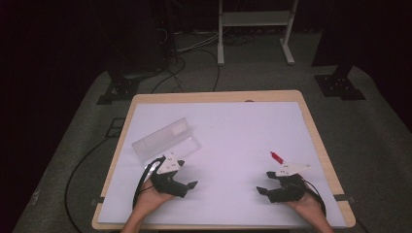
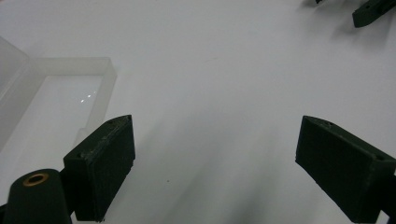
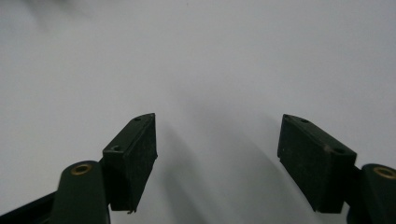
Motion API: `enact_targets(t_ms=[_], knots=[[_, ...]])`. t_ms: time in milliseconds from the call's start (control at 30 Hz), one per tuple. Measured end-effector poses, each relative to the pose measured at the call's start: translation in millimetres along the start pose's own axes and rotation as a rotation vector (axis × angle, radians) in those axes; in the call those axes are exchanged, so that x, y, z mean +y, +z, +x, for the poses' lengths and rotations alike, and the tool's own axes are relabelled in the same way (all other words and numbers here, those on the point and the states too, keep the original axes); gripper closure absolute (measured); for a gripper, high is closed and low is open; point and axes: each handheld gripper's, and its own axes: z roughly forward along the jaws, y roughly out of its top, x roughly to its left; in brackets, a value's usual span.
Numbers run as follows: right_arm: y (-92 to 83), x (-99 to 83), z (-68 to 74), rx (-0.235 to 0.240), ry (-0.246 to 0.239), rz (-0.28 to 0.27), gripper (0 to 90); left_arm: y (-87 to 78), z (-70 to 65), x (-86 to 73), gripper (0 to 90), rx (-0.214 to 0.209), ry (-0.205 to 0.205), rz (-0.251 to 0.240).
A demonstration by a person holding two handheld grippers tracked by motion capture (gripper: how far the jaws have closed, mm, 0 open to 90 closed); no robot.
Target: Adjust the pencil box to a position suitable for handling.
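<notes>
High view shows the clear box (image 1: 166, 142) lying open just beyond the left gripper (image 1: 187, 187), a red pen (image 1: 276, 157) well to its right, just beyond the right gripper (image 1: 265, 183); both grippers' jaws stand spread and empty. The likely step is fetching the pen, so the right gripper should straddle its middle squarely before closing; the left can steady the box.

A rectangular table with a pale wooden rim (image 1: 311, 127) and a white matte top is set on a grey carpeted floor (image 1: 369, 141). Black cables (image 1: 194, 63) are trailed across the carpet behind the table and along its left side. A white metal frame with two legs and flat feet (image 1: 221, 43) is seen at the far end of the room. Black stand bases (image 1: 340, 86) are placed on the carpet at both far corners. The surroundings are kept dark, while the tabletop is lit from above.
</notes>
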Motion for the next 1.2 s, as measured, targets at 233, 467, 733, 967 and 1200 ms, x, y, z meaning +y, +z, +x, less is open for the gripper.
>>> enact_targets(t_ms=[233,467,733,967,1200], knots=[[-0.7,0.3,0.7,-0.003,-0.001,-0.003,27.5,-5.8,9.4,0.7,11.3,0.017,-0.021,-0.009],[-1.4,0.3,0.3,-0.002,0.002,-0.004,27.5,-11.3,22.4,4.4,11.4,0.049,-0.014,0.006],[-1.1,0.3,0.4,0.000,-0.001,0.001,27.5,-16.3,38.3,8.9,12.8,0.088,-0.016,0.038],[-1.3,0.2,0.4,0.002,-0.003,0.001,27.5,-20.1,53.2,15.9,13.1,0.095,-0.023,0.083],[-1.1,0.3,0.7,0.003,-0.004,0.002,27.5,-22.7,65.8,18.9,13.9,0.113,-0.026,0.111]])
